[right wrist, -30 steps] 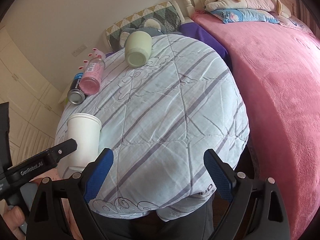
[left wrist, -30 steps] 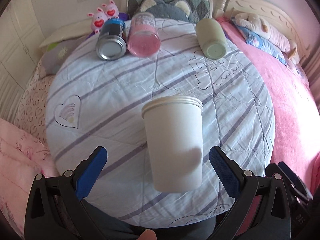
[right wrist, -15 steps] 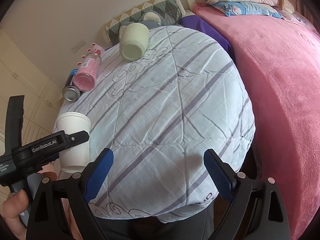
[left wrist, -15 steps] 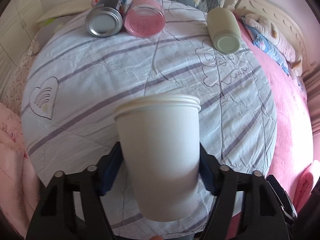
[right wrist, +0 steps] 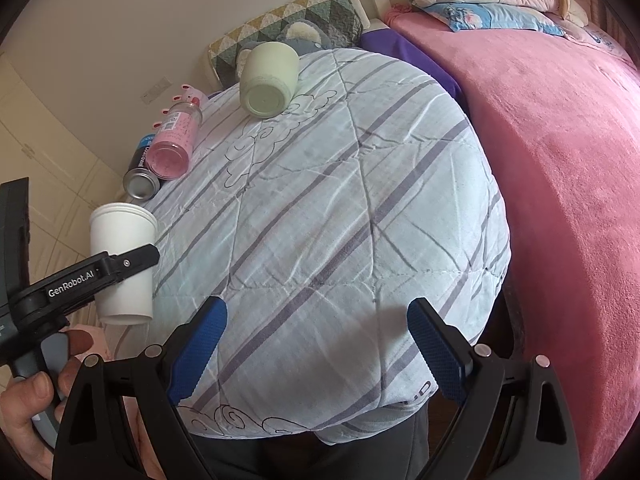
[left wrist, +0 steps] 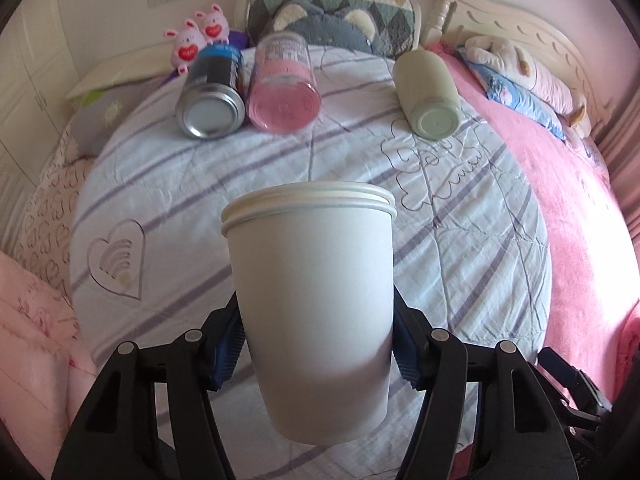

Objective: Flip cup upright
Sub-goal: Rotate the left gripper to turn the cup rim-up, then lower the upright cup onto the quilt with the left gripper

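Note:
A white paper cup (left wrist: 316, 312), a stack of nested cups by its rims, stands upright with its mouth up. My left gripper (left wrist: 316, 344) is shut on the cup's lower body and holds it above the striped quilt (left wrist: 460, 240). In the right wrist view the cup (right wrist: 120, 248) is at the far left, in the left gripper (right wrist: 124, 264). My right gripper (right wrist: 316, 344) is open and empty over the near edge of the quilt (right wrist: 340, 220).
On the far side of the quilt lie a silver can (left wrist: 212, 96), a pink bottle (left wrist: 284, 88) and a pale green cup (left wrist: 430, 96), all on their sides. A pink blanket (right wrist: 560, 160) covers the bed to the right. Pillows and plush toys line the headboard.
My left gripper moved in around the white cup, shut on it and lifted it off the quilt. My right gripper stayed open and barely moved.

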### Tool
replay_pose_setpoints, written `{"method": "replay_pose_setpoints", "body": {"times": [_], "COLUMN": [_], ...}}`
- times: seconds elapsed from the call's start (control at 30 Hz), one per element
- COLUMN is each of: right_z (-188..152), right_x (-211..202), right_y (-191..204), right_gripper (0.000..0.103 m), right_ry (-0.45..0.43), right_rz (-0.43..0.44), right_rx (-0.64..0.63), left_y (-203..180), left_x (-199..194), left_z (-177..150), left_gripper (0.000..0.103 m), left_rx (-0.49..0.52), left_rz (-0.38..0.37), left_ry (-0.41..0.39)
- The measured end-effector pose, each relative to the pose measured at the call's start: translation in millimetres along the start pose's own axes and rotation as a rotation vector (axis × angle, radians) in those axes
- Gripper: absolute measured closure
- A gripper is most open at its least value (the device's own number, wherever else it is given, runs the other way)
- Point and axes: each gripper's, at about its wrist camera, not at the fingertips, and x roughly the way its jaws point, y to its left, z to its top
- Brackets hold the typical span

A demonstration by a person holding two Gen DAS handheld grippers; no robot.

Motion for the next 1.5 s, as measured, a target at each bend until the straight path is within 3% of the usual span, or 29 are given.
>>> {"method": "replay_pose_setpoints", "body": {"times": [0.3, 0.57, 0.83, 1.13, 1.5], "right_z": [-1, -1, 0, -5, -10], "right_x": [1, 2, 3, 2, -4], "right_y": [11, 13, 18, 22, 21], "right_gripper": [0.010, 0.010, 0.010, 0.010, 0.010], "right_ry": [0.006, 0.011, 0.013, 0.016, 0.010], "right_rz": [-0.005, -0.023, -0.030, -0.026, -0.031], "right_rx": [-0.023, -0.028, -0.038, -0.046, -0.037], "left_y": [1, 7, 6, 11, -2], "left_x": [-17, 2, -14, -9, -5], "left_z": [12, 6, 2, -3, -27], "left_gripper": [0.039, 0.038, 0.038, 0.038, 0.038], "left_rx": [0.094, 0.091, 0.099, 0.095, 0.162], "left_rz": [0.048, 0.025, 0.008, -0.029, 0.006], "left_ry": [-0.187, -0.194, -0.268, -0.237, -0.214]}}
